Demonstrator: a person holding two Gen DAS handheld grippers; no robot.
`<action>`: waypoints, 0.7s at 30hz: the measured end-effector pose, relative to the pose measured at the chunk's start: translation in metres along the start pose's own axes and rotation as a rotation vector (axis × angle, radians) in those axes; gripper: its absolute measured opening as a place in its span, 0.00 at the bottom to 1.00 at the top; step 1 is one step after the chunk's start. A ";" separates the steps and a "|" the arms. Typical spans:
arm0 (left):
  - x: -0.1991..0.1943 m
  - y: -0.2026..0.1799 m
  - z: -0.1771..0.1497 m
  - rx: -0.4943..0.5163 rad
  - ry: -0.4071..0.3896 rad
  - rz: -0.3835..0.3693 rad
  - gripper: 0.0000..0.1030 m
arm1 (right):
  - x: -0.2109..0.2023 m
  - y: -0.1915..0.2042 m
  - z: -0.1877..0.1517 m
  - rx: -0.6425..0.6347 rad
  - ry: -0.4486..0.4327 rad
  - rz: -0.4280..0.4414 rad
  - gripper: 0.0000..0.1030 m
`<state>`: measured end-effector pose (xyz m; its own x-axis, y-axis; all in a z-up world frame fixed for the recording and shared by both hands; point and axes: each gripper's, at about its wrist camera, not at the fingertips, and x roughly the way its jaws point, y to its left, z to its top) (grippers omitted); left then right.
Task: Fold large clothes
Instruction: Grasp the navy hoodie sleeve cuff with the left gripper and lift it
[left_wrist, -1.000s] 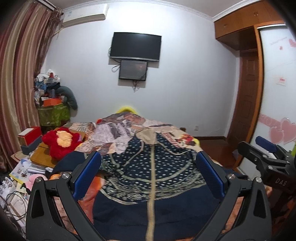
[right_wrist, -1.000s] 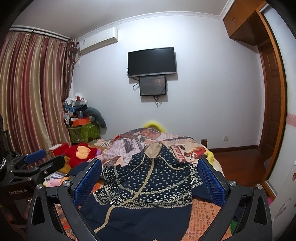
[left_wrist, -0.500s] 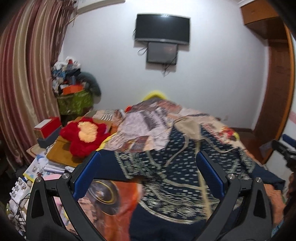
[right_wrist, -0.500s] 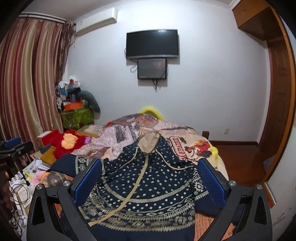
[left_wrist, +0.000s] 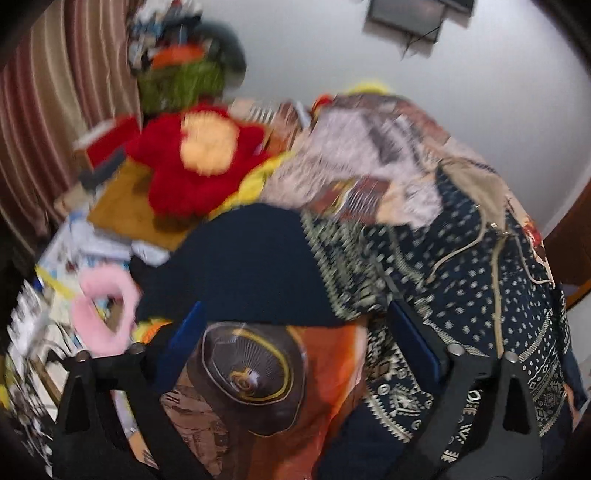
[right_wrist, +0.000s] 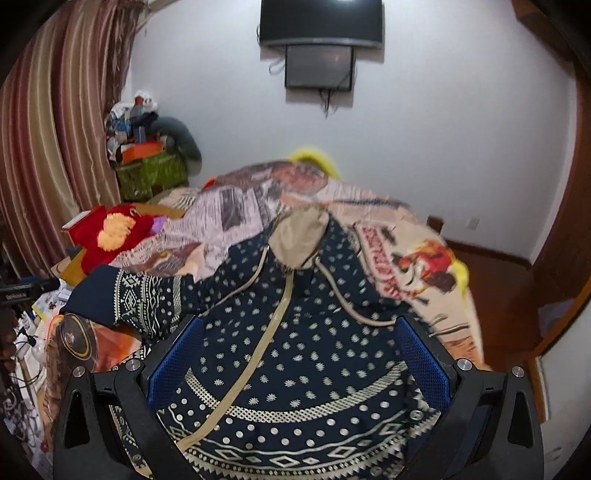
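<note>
Lying spread across the bed with its printed newspaper-pattern bedspread (right_wrist: 236, 214), the large navy hooded garment with cream dots and geometric bands (right_wrist: 295, 350) fills the lower centre of the right wrist view, its beige hood (right_wrist: 299, 240) toward the top and a cream placket running diagonally down its front. One sleeve (right_wrist: 125, 299) reaches out to the middle left of the frame, ending in a plain navy cuff. The right gripper (right_wrist: 299, 354) hangs above the garment's body with its blue-padded fingers (right_wrist: 421, 354) spread wide and nothing between them.

In the blurred left wrist view, the left gripper (left_wrist: 295, 339) is also spread, its jaws having just narrowed slightly – the plain navy sleeve end (left_wrist: 243, 266) lies in the centre, just beyond the fingertips, and it seems no cloth is pinched. An orange cushion bearing a dark round emblem (left_wrist: 255, 373) sits between the fingers at lower centre. At upper left, a red plush toy with a yellow face (left_wrist: 199, 155) rests beside striped curtains (left_wrist: 55, 110).
</note>
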<state>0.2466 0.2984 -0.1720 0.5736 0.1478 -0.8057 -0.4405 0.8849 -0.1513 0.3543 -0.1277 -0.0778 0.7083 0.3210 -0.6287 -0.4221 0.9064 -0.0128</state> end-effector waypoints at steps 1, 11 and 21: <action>0.008 0.008 -0.001 -0.029 0.032 -0.014 0.90 | 0.009 -0.001 0.001 0.005 0.014 0.006 1.00; 0.063 0.061 -0.011 -0.338 0.191 -0.200 0.81 | 0.069 0.002 -0.002 0.017 0.076 0.049 0.99; 0.082 0.068 0.014 -0.324 0.134 -0.019 0.40 | 0.089 0.005 -0.005 0.017 0.097 0.102 0.99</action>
<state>0.2735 0.3765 -0.2407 0.4975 0.0542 -0.8658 -0.6395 0.6973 -0.3238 0.4126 -0.0961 -0.1376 0.6039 0.3844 -0.6983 -0.4786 0.8754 0.0680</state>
